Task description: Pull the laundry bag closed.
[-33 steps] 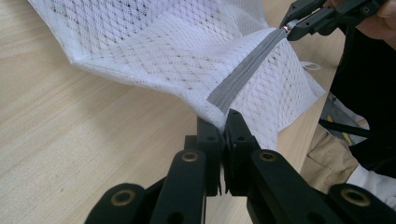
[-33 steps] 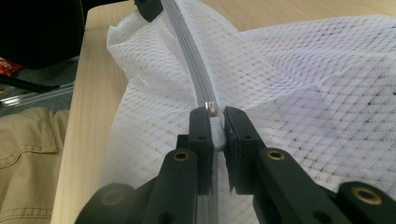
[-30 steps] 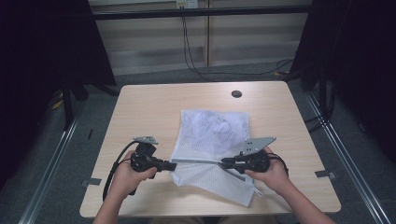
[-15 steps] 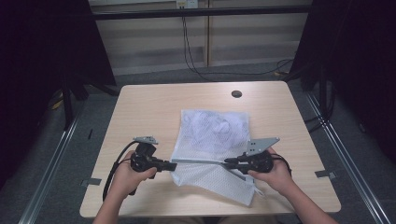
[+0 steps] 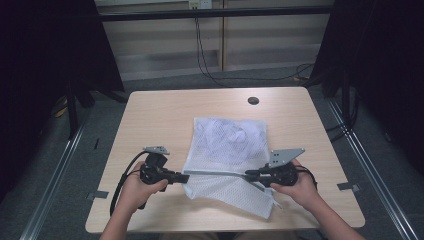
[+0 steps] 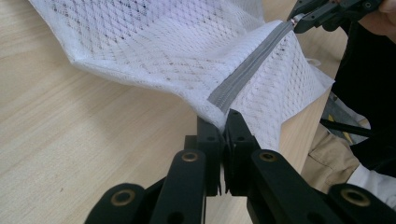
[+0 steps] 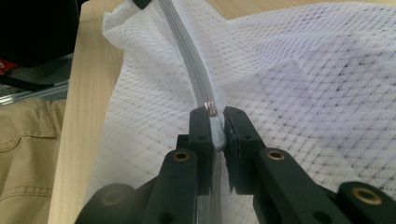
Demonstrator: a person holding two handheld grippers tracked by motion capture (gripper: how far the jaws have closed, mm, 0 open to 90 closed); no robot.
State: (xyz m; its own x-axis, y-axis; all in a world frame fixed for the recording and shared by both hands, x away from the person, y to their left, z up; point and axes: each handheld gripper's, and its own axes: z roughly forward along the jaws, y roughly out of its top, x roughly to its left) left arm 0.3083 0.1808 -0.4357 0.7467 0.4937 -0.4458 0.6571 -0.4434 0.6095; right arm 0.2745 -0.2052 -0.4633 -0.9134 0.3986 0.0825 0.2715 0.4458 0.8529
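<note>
Mesh bag (image 5: 227,150) zipper (image 7: 194,77) looks mostly done up! Left gripper (image 6: 223,128) pinches the bag's end, right gripper (image 7: 215,125) clamps the pull (image 7: 215,128); a short stretch remains.

Black tools (image 5: 182,177), brass-coloured rivets, grey three-cornered plates.

The mesh bag's (image 5: 227,147) contents are only a blurred pale shape through the netting; its near corner hangs past the worktop (image 5: 150,115) edge.
</note>
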